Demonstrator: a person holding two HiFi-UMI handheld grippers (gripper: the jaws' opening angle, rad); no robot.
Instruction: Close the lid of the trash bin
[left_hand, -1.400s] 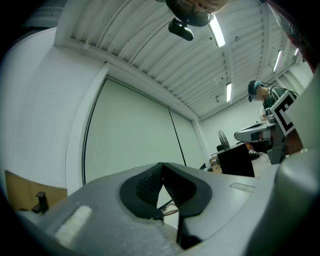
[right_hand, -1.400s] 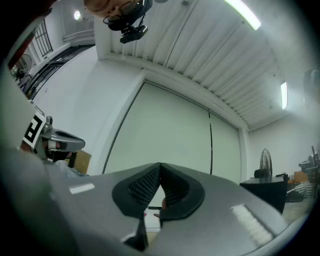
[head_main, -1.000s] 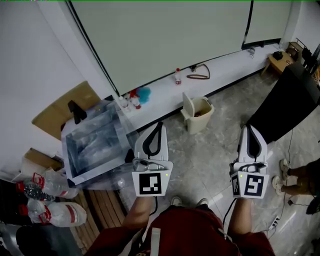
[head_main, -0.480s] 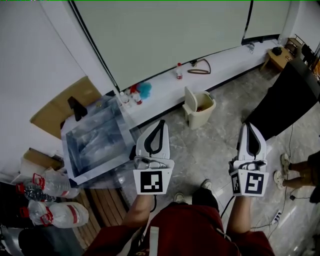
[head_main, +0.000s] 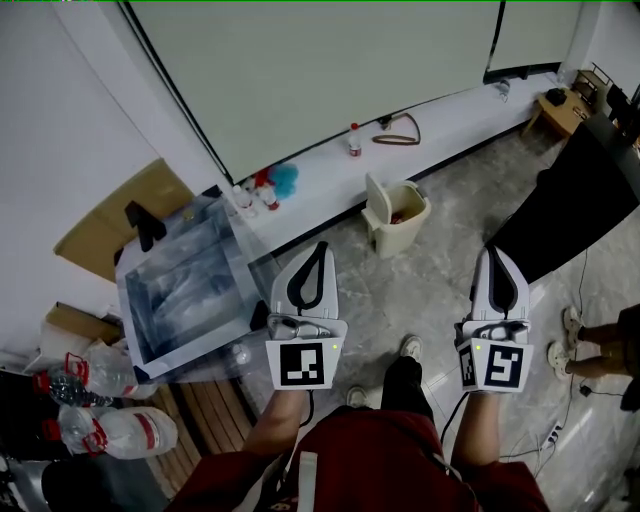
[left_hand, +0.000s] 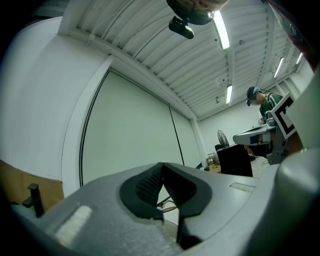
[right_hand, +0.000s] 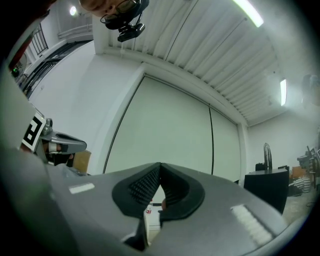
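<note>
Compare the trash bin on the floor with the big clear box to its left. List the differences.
The trash bin is beige and opaque; the clear box is see-through. The trash bin looks smaller than the clear box. The trash bin has a lid standing up; the clear box shows no lid. Both are open on top.

Both arms reaching forward, side by side. Left gripper (head_main: 317, 247) pointing ahead, roughly level, jaws pressing together at tips, nothing sitting between them. Right gripper (head_main: 497, 252) running parallel, well apart to right of left gripper, jaws likewise meeting at tips, gripping nothing. Left marker cube (head_main: 305, 365) and right marker cube (head_main: 495, 367) facing up at rear of each gripper. Left forearm (head_main: 272, 428) and right forearm (head_main: 478, 428) trailing back behind cubes.
</note>
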